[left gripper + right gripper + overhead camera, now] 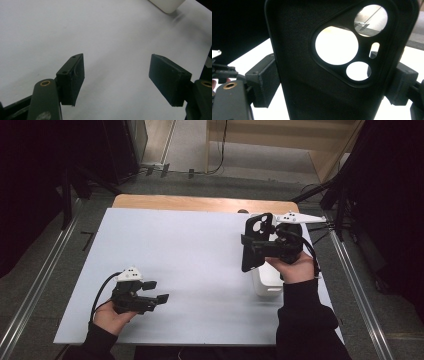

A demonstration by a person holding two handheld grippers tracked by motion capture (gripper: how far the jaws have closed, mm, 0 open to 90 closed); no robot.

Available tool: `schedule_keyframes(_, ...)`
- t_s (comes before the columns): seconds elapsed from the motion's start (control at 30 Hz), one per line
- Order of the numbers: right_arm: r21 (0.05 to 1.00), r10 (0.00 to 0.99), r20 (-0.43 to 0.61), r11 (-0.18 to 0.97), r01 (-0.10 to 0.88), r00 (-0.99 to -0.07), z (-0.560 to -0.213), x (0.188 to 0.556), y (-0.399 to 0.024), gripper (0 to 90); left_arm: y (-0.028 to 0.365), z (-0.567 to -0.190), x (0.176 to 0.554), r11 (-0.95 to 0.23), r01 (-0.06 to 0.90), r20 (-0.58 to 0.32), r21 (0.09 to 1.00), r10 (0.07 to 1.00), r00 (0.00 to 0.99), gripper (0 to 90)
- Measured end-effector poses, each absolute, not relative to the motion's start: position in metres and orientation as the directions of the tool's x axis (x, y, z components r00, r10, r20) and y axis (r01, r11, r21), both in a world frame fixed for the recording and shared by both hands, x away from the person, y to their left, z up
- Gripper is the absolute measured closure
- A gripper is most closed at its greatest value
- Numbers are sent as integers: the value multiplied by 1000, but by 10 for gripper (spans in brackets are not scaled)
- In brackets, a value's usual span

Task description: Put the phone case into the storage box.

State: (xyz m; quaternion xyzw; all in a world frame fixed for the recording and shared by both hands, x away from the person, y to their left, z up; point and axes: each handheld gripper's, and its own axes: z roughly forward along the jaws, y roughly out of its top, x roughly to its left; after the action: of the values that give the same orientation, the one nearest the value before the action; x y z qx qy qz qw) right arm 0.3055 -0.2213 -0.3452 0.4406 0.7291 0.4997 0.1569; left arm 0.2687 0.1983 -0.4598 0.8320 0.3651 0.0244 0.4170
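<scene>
Above the bench's (190, 265) right side, the right tongs (256, 247) clamp a black phone case (254, 242) upright by its edges, lifted clear of the white box (265, 282); the left tongs (156, 291) wait released, empty.

Phone case (317, 75) bottom cropped off

I am looking at a black phone case (332, 75) that is showing a matt, faintly grainy plastic or rubbery skin with smooth-edged cutouts. The fingers (263, 80) gripping it are looking like matt black plastic, slightly rough, with a brass-coloured metal rivet beside one. On the left gripper (117, 80) the fingers (72, 80) are showing scuffed, dull pads. The surface (190, 260) is appearing as smooth matt white sheet over pale wood at the far edge. A white box (267, 282) on the right is looking like smooth plastic.
</scene>
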Motion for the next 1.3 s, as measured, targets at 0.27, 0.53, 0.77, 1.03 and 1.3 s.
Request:
schedule_keyframes(0.27,870,831,207,84,485,-516,-342,305,-237,128,199,-459,269,-385,583,-260,716,628,734,285)
schedule_keyframes(0.53,871,858,198,67,487,-473,-342,306,-248,128,199,-459,269,-384,582,-261,716,627,734,285)
schedule_keyframes(0.77,870,876,206,40,491,-437,-345,308,-258,128,199,-459,269,-384,583,-261,716,627,734,286)
schedule_keyframes(1.03,873,890,211,16,488,-405,-348,312,-262,128,200,-460,270,-387,585,-264,713,625,735,285)
schedule_keyframes(1.3,869,896,216,6,496,-389,-350,324,-263,128,199,-460,271,-383,586,-266,714,626,733,285)
